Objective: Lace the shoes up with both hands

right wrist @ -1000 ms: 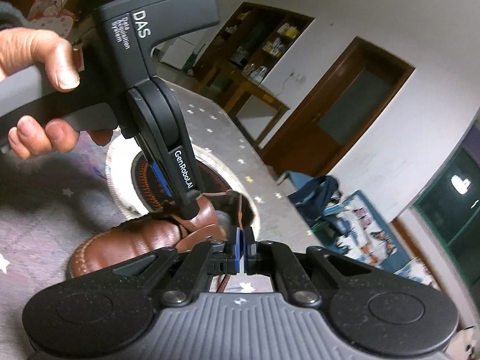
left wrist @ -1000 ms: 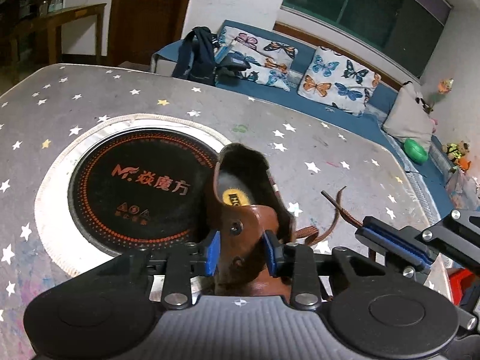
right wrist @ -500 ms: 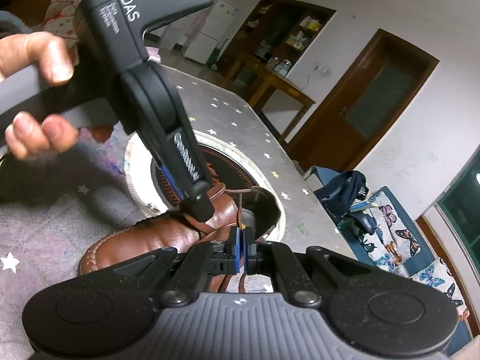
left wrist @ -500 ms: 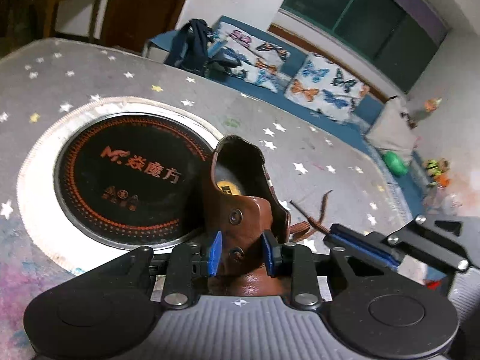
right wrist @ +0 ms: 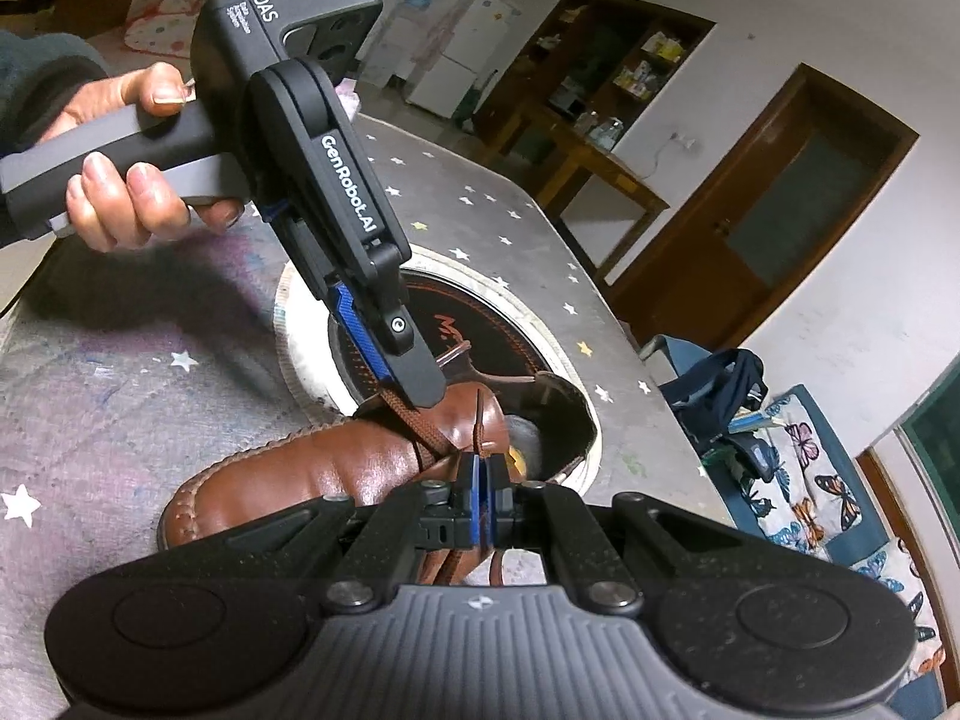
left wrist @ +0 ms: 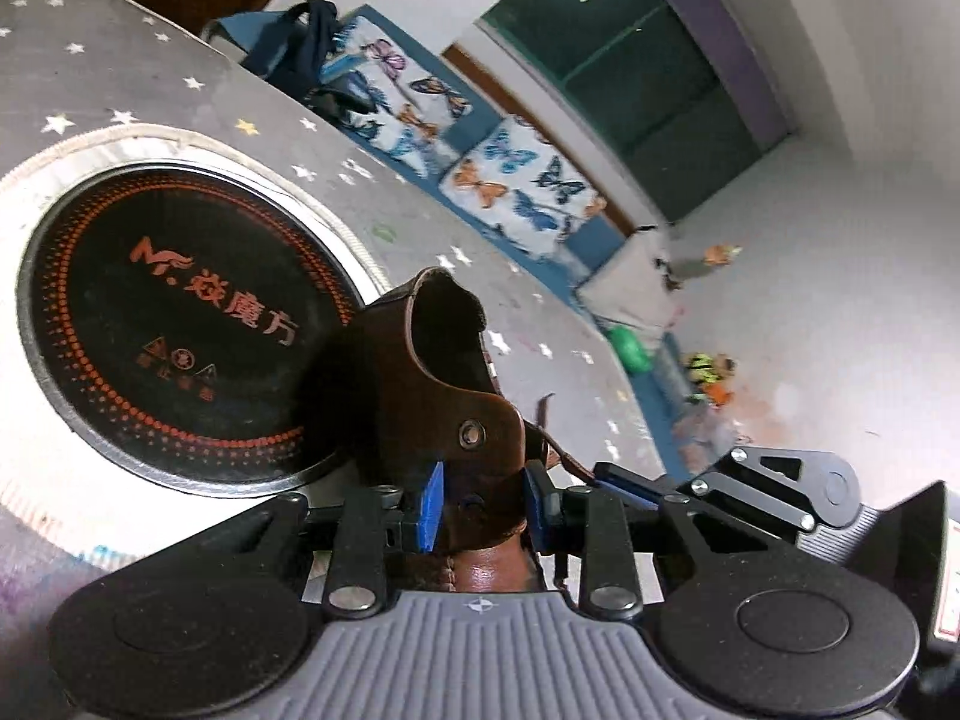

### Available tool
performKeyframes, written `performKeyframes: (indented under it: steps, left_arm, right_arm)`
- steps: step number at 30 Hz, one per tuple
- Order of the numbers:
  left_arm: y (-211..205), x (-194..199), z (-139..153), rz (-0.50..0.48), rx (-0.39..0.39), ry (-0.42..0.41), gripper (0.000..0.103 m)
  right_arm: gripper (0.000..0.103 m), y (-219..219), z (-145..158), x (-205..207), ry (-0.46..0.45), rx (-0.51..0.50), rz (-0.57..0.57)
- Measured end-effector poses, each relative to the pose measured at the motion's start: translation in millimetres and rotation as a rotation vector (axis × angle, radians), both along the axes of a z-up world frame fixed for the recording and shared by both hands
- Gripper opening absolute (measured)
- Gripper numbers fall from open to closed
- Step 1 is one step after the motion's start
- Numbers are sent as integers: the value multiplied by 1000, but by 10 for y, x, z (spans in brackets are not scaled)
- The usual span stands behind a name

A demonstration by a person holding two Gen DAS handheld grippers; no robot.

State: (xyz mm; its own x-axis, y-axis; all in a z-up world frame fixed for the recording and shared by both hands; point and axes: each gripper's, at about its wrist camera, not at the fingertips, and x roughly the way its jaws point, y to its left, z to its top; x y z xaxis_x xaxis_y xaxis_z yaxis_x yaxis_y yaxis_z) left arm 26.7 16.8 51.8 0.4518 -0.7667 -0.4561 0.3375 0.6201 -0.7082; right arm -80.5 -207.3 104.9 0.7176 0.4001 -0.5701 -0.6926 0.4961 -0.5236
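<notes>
Item count: 1 brown leather shoe (right wrist: pixel 336 480); 1 brown flat lace (right wrist: pixel 429 435); 2 black two-finger grippers, left gripper (left wrist: pixel 483 504) and right gripper (right wrist: pixel 483 501); 1 round black induction plate with orange print (left wrist: pixel 180 324); 1 grey star-patterned table cover (right wrist: pixel 120 396); 2 butterfly-print cushions (left wrist: pixel 522 186); 1 hand (right wrist: pixel 129 192).

The shoe (left wrist: pixel 432 396)'s toe is hidden under the left tool (left wrist: pixel 483 504). The lace (right wrist: pixel 432 438) vanishes between the right tool (right wrist: pixel 483 501)'s closed pads. The tabletop (right wrist: pixel 120 420) runs off the left edge.
</notes>
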Motion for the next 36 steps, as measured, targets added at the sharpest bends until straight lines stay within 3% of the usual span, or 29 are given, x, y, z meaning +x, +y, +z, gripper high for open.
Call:
performKeyframes:
  steps: [18, 31, 36]
  left_arm:
    - [187, 128, -162, -140, -119, -78, 32]
    - [214, 93, -122, -134, -107, -99, 34]
    - [295, 81, -55, -87, -98, -142, 33]
  right_arm:
    - [2, 123, 1, 271, 93, -41, 169]
    - [2, 223, -54, 386, 87, -26, 219]
    - [2, 225, -89, 375, 68, -29, 221]
